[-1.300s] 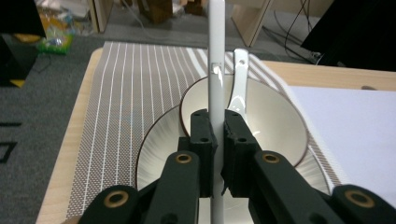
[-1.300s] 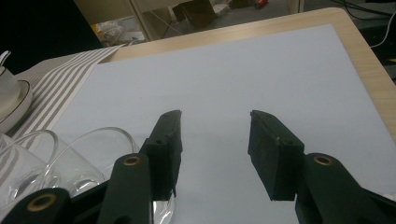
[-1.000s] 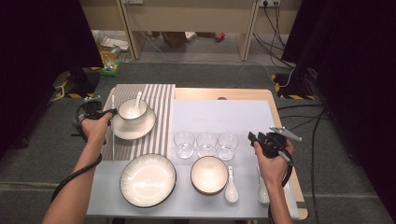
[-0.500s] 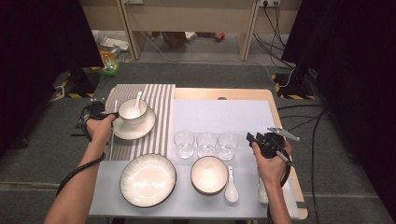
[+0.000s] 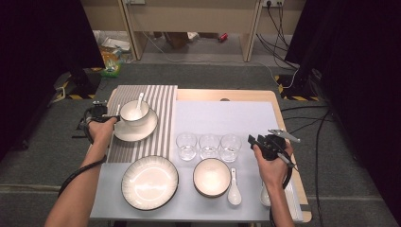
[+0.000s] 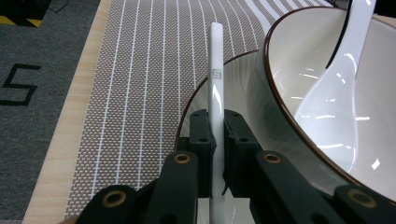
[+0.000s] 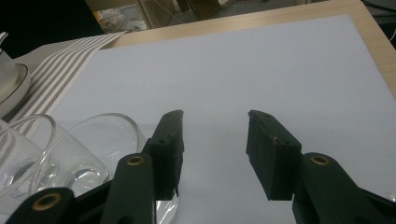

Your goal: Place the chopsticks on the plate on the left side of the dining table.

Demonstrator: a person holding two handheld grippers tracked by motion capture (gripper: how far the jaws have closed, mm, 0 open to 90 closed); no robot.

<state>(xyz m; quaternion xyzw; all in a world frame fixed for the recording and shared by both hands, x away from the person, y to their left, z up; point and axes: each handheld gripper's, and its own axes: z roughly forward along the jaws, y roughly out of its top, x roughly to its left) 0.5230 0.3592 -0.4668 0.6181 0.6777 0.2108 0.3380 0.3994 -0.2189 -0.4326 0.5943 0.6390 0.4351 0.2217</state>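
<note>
Beside plate rim [image 6: 187,109], left gripper [image 6: 218,140] clamping white stick [image 6: 215,88]

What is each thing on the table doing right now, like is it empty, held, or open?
Left gripper: shut on white stick.
White stick: held upright beside saucer.
Right gripper: open, nothing between its fingers.
Cup: on saucer, spoon inside.
Three glasses: upright, look empty.
Big plate: empty.
Small bowl: empty.

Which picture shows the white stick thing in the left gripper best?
The left gripper view: the white chopstick stands close up, clamped between the left gripper jaws beside the bowl. In the high view it is a thin sliver by the hand; the right gripper view looks across the white mat instead.
</note>
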